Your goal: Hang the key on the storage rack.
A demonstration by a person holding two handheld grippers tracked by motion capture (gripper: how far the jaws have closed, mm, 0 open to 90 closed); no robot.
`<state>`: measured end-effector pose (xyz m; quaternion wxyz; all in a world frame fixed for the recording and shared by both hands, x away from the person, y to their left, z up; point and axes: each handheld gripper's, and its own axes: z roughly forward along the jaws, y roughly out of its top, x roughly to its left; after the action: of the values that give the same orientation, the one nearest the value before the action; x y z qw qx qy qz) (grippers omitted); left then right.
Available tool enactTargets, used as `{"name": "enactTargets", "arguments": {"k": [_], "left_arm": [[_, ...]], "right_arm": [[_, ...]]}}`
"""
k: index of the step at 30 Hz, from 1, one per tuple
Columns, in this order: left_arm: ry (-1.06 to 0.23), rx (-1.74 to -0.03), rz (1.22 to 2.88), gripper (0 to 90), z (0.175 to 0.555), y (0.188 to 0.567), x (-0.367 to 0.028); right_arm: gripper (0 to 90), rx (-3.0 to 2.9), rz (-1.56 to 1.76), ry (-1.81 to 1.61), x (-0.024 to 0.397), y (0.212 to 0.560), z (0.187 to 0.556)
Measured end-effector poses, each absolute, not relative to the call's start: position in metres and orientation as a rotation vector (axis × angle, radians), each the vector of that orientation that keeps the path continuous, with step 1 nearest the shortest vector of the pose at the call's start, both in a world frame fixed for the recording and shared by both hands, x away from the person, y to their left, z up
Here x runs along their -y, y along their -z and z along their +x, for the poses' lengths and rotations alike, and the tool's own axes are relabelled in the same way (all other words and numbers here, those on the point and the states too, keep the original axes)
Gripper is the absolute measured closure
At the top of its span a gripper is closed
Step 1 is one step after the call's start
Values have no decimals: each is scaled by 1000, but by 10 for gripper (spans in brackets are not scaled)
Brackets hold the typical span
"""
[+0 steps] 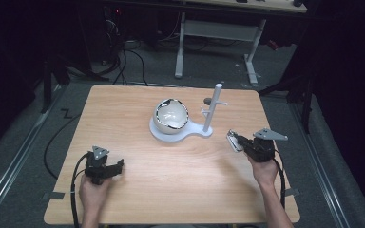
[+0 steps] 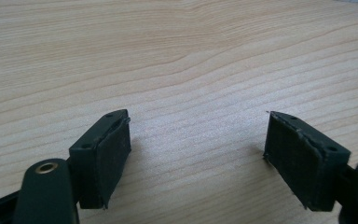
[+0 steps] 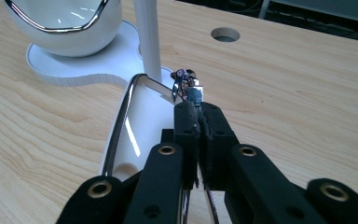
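On table [image 1: 138,190] | one bowl [image 1: 171,116] | one stand [image 1: 211,111] | two hand-held grippers

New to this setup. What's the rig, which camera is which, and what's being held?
No robot here: a person holds a two-jaw gripper in each hand. The high view looks down on a wooden table from above the person's side. The other two pictures come from cameras riding on each gripper, looking along its black jaws. On the table stands a white stand with a post and a white bowl with a shiny rim. The left gripper is open over bare wood, holding nothing. The right gripper is shut on a small white tray with a chrome rim, gripped at its edge beside a small metal clasp.
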<state>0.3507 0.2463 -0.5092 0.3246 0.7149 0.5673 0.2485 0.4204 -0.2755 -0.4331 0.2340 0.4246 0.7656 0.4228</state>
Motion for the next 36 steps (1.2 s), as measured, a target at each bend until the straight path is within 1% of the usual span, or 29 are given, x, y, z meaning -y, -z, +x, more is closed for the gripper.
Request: {"name": "enactTargets", "arguments": {"k": [18,36], "left_arm": [[-653,-1488,1876,229,351,509,-246],[-648,-1487,1874,230,351,509,-247]], "right_arm": [[866,-2066,1137,-1214,282,412,417],[866,-2025,1072,-1270,279,377,422]]}}
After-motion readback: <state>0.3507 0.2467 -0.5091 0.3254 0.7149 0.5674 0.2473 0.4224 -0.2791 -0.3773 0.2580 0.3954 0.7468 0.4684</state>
